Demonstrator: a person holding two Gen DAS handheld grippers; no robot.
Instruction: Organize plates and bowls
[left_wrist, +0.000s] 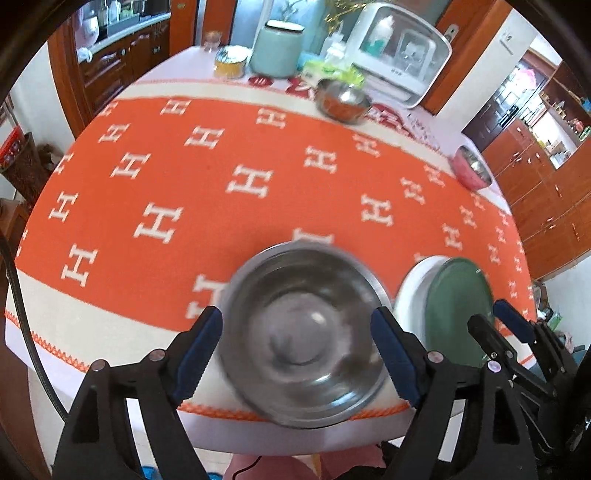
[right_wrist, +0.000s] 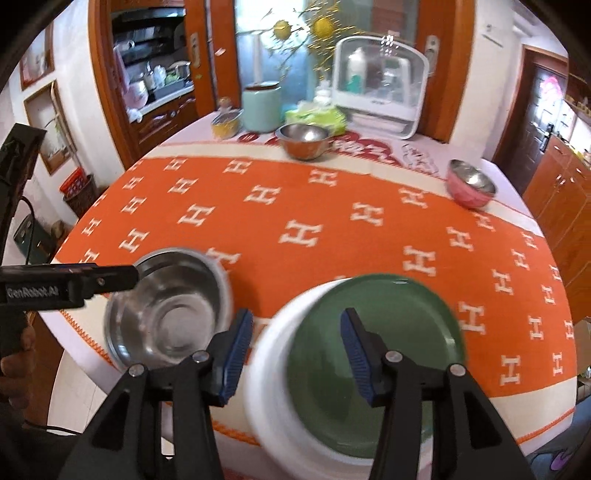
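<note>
A steel bowl (left_wrist: 306, 336) sits at the table's near edge between the wide-open fingers of my left gripper (left_wrist: 297, 350); whether the pads touch it I cannot tell. It also shows in the right wrist view (right_wrist: 166, 314). A green plate (right_wrist: 373, 354) lies on a white plate (right_wrist: 269, 373) near the front edge. My right gripper (right_wrist: 297, 354) is open, its left finger outside the white rim and its right finger over the green plate. Both plates show in the left wrist view (left_wrist: 458, 306). A second steel bowl (right_wrist: 303, 138) and a pink bowl (right_wrist: 471, 182) stand farther back.
An orange cloth with white H marks (right_wrist: 295, 229) covers the round table. At the back stand a mint canister (right_wrist: 260, 107), a yellow tin (right_wrist: 225, 123), a green packet (right_wrist: 316, 116) and a white dish cabinet (right_wrist: 380, 85). Wooden cupboards (right_wrist: 557, 195) are to the right.
</note>
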